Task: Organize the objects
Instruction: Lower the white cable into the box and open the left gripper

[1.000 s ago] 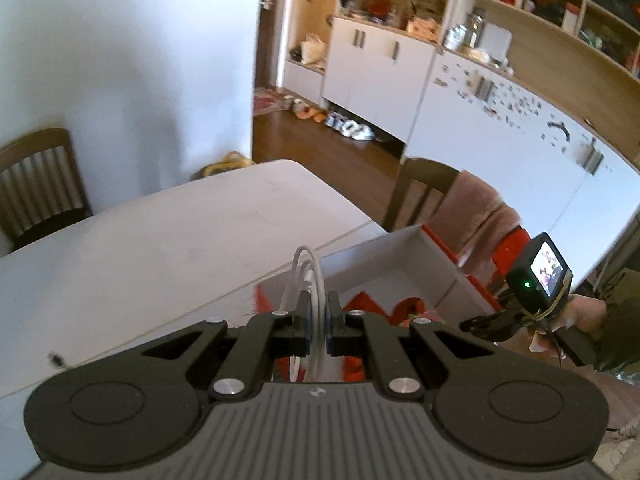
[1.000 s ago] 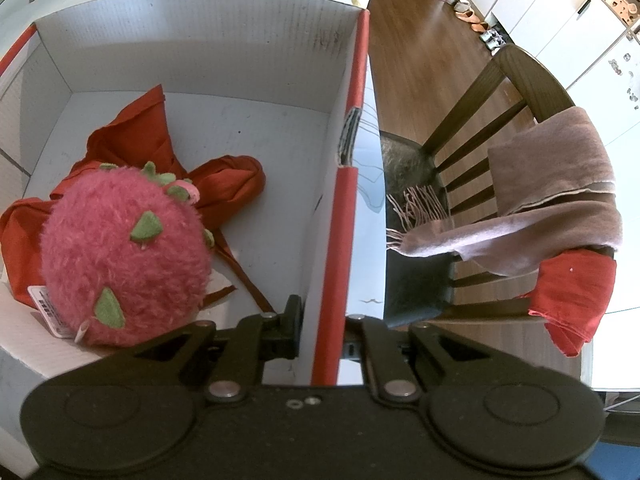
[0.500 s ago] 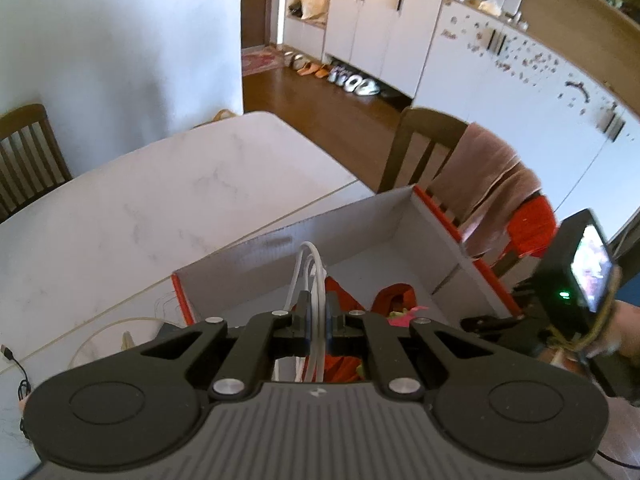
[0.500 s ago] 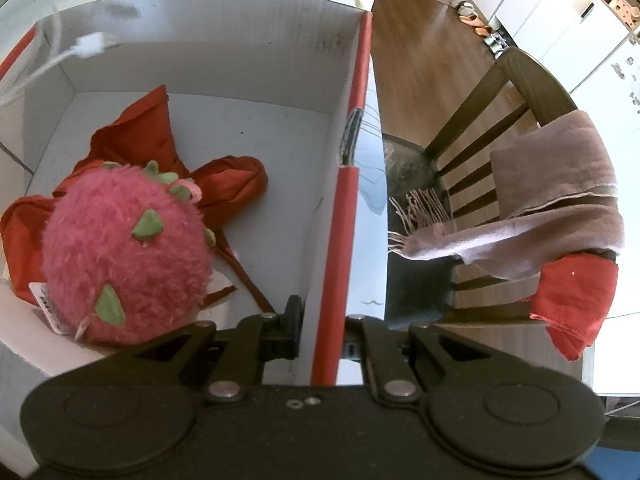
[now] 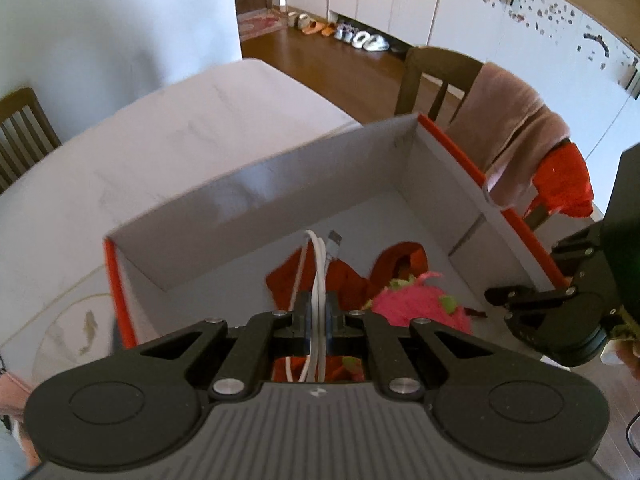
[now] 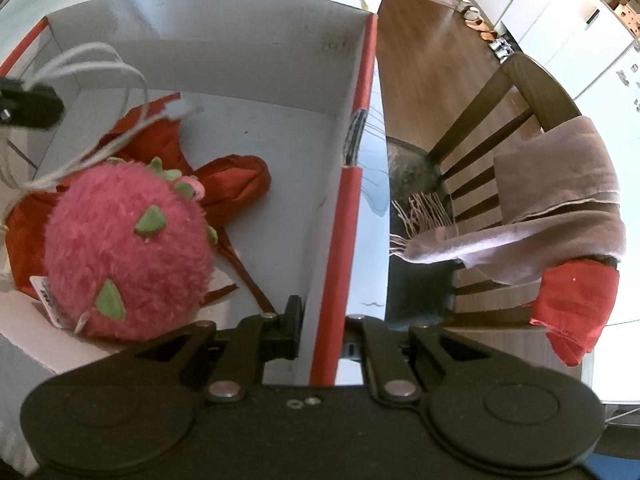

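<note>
Kitchen cabinets and a wooden chair (image 6: pixel 500 128) draped with a scarf frame a white table (image 5: pixel 168 168) carrying an open box (image 5: pixel 280 200) with red edges. Inside lie a red cloth (image 6: pixel 236 176) and a pink plush fruit (image 6: pixel 124 248). Clamped tight, the left gripper (image 5: pixel 318 312) holds a looped white cable (image 5: pixel 320 264) above the box interior, over the cloth. Pinching the box's right wall, the right gripper (image 6: pixel 320 320) steadies it. Judging by this, the cable is being put away; next it likely needs lowering and the jaws parting.
</note>
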{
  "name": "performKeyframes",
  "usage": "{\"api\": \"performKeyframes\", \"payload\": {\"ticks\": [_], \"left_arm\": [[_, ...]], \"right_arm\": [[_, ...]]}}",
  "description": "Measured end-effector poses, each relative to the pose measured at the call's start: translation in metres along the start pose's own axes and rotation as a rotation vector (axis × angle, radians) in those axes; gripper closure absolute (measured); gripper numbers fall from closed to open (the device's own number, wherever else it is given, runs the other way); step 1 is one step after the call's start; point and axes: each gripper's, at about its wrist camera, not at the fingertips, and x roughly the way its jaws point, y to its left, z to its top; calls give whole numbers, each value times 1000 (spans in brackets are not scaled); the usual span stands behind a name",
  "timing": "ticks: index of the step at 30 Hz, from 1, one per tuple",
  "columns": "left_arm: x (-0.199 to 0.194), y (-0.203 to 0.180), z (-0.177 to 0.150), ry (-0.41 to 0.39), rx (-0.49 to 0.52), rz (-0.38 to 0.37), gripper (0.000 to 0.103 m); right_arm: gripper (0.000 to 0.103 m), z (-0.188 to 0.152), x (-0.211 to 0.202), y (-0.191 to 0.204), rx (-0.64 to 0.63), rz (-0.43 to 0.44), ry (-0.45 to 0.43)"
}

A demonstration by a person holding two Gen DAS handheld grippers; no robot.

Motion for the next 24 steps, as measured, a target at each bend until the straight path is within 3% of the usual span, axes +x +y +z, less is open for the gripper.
{"api": "performKeyframes", "payload": {"ticks": [8,16,19,24], "left_arm": [[18,-6,-8,44,-20,-89,97],[19,-13,-12,45,20,-68,95],[17,-15,-13,38,33,-39,84],[10,-12,-16,22,35,-19,51]], "right_arm": [[94,0,0,0,-6,4,-3],[94,0,0,-2,-8,10,-6],[94,0,0,-1,-9,9,-5],[94,0,0,0,-11,6,-4]]}}
